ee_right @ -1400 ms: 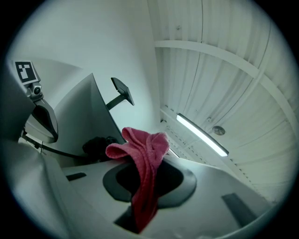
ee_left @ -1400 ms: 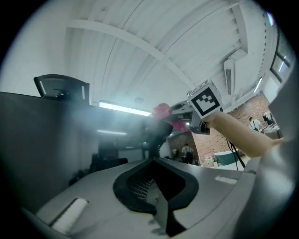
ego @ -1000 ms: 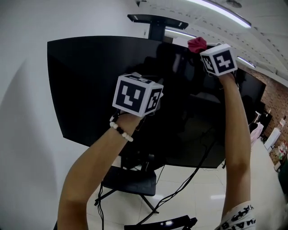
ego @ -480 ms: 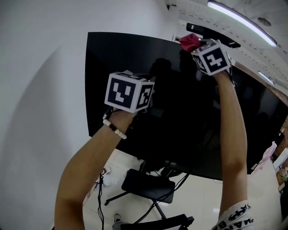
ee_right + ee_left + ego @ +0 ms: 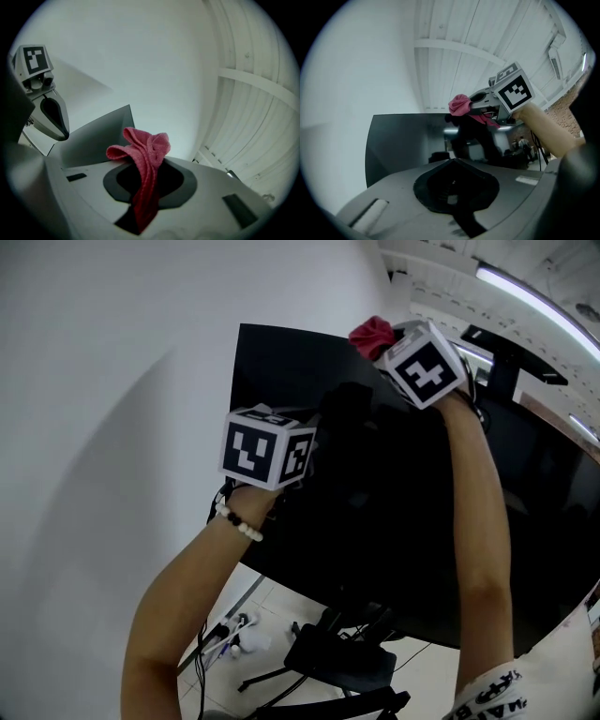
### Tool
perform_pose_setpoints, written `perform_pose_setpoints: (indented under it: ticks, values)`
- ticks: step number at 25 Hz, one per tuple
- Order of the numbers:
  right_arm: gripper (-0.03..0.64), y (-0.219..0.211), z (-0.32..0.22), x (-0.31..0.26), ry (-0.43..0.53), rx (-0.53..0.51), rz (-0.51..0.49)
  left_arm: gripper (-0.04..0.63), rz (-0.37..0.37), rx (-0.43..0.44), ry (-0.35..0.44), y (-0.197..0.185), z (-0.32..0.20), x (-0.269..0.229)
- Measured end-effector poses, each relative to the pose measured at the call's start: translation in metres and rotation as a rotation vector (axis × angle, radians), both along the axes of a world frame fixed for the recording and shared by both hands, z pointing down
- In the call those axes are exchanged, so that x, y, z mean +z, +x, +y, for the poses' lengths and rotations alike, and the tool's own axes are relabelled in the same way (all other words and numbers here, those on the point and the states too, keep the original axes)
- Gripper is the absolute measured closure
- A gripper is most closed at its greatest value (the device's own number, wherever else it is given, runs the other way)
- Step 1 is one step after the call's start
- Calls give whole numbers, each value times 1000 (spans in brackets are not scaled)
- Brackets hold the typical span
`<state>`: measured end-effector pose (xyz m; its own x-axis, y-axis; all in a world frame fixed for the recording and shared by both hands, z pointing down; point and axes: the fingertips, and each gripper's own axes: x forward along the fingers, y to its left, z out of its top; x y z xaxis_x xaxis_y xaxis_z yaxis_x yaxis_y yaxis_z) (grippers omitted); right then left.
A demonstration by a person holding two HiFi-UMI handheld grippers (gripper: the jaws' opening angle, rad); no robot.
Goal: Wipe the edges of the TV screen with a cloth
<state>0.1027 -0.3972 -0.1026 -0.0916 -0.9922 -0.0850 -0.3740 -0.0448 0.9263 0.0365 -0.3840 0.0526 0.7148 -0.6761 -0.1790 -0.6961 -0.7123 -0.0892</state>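
Observation:
The black TV screen (image 5: 309, 381) stands in front of a white wall, and its top left corner shows in the head view. My right gripper (image 5: 382, 341) is raised to the TV's top edge and is shut on a red cloth (image 5: 371, 334). In the right gripper view the red cloth (image 5: 144, 157) bunches out of the jaws of the right gripper (image 5: 145, 185) over the TV's edge (image 5: 96, 133). My left gripper (image 5: 272, 448) hovers in front of the screen's upper left part. In its own view the left gripper (image 5: 457, 185) is shut and holds nothing, and the cloth (image 5: 460, 104) shows above.
The white wall (image 5: 112, 381) fills the left. Below the TV are a black stand base (image 5: 342, 667), cables and a power strip (image 5: 220, 638) on the tiled floor. A dark bracket (image 5: 511, 343) and ceiling lights (image 5: 534, 296) are at upper right.
The right gripper has carried the red cloth leftwards along the TV's top edge, nearer the top left corner. The head view has swung left with it. The left gripper stays before the screen.

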Motion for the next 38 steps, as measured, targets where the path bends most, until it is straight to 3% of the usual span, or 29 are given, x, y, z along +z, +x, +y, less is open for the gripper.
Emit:
perform_pose_setpoints:
  ticks: [13,17,21,27,38]
  values:
    - [540,-177,-112,9,10,-36,54,603,-7,-10,-16,-134,-82,20]
    - [538,-218,-142,11,3,-37,43,603,-19,-6,-15,-166,-96,30]
    - [538,-250,-160,15,60,-17,94,603,-23,1,-22,-191,-109,46]
    - [537,-277,-176,49,52,56,285,603,-4,53,-53,-200,-112,83]
    - [537,-272,-180,187,-50,33,192,603,22,102,-162,-200,-99,178]
